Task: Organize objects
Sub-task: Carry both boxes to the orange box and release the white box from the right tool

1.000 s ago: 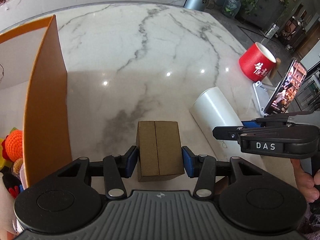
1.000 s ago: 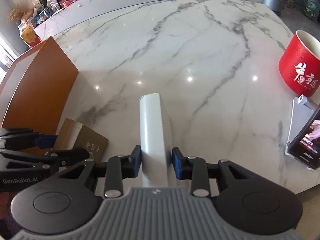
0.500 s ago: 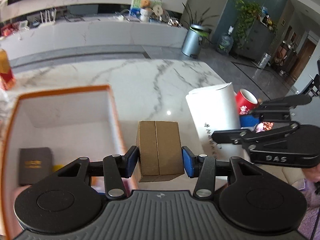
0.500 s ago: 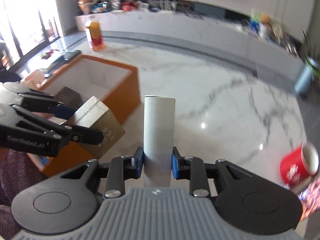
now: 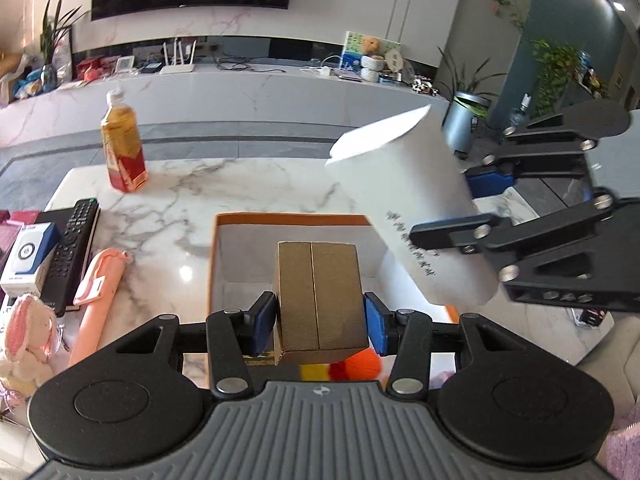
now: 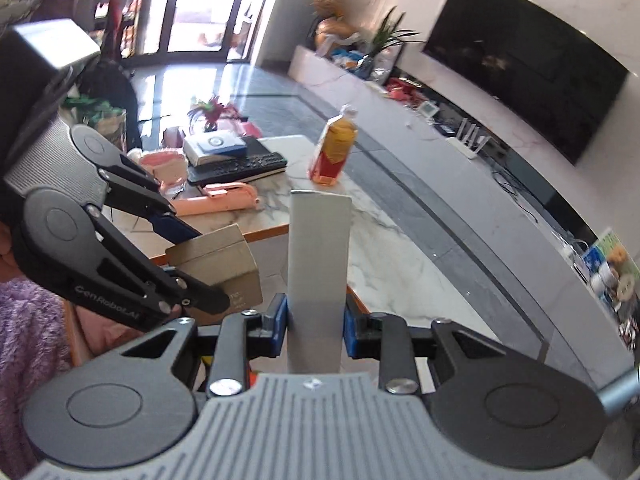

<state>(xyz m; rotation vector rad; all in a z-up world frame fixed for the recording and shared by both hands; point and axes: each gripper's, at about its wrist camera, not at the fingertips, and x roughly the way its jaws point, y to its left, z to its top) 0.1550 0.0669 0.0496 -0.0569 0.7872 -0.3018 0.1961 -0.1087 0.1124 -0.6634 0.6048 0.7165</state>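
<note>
My left gripper [image 5: 320, 320] is shut on a gold-brown cardboard box [image 5: 320, 296], held in the air above the orange storage box [image 5: 288, 218] with a white inside. My right gripper [image 6: 316, 320] is shut on a tall flat white carton [image 6: 318, 264] that points up and away. In the left wrist view the white carton [image 5: 408, 208] hangs tilted over the storage box's right side, with the right gripper [image 5: 460, 208] clamped across it. The right wrist view shows the left gripper [image 6: 208, 264] and its gold box [image 6: 216, 256] close on the left.
On the marble table [image 5: 248, 184] left of the storage box lie a pink stick-shaped thing [image 5: 98, 284], a black remote [image 5: 74, 248], a small blue-and-white box [image 5: 30, 252] and a plush toy [image 5: 24, 336]. A drink bottle [image 5: 122, 148] stands farther back. An orange ball [image 5: 362, 364] lies inside the storage box.
Both grippers have lifted their objects off the table and carried them up over the orange box. The white carton has rolled from lying flat to standing on edge.
</note>
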